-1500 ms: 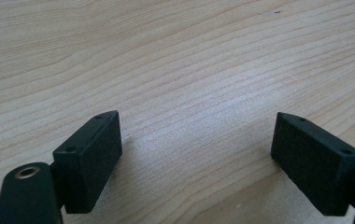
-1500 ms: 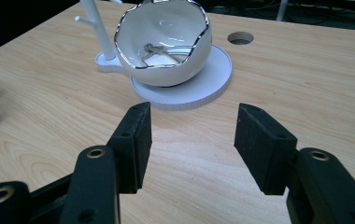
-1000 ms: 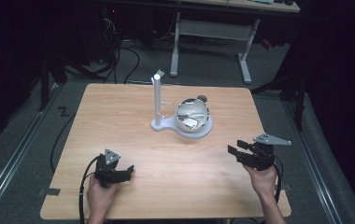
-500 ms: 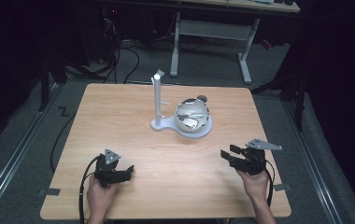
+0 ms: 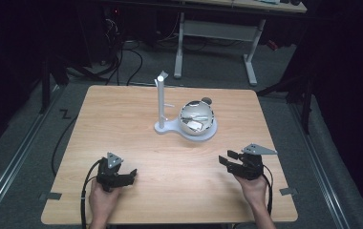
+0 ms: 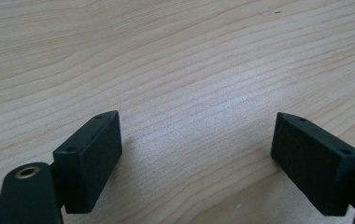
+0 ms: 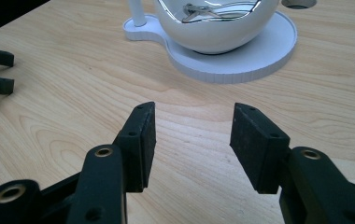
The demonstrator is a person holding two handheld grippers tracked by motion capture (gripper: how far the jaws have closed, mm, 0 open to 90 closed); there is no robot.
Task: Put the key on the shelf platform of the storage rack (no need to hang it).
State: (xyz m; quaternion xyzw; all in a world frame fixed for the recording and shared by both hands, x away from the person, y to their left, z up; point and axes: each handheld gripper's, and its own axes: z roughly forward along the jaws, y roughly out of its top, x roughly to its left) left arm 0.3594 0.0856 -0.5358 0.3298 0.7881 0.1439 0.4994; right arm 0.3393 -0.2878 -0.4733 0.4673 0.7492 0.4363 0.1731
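The left gripper [image 5: 131,174] rests on the bench [image 5: 122,119], jaws released and empty. The right gripper [image 5: 226,158], near the chrome bowl [image 5: 196,118] on its white stand [image 5: 161,98], has jaws apart, just narrowing around nothing.

From where I steer, bare bench [image 5: 136,138] lies open between my left tool [image 5: 131,175] and right tool [image 5: 226,158], nothing lying across it. Ahead of the right tool [image 7: 192,140], the wood runs free up to the white stand [image 7: 259,51], whose flat base and shiny bowl [image 7: 213,28] block the middle. Its upright post [image 5: 161,102] rises just left of the bowl. Either side of the stand the bench stays open.
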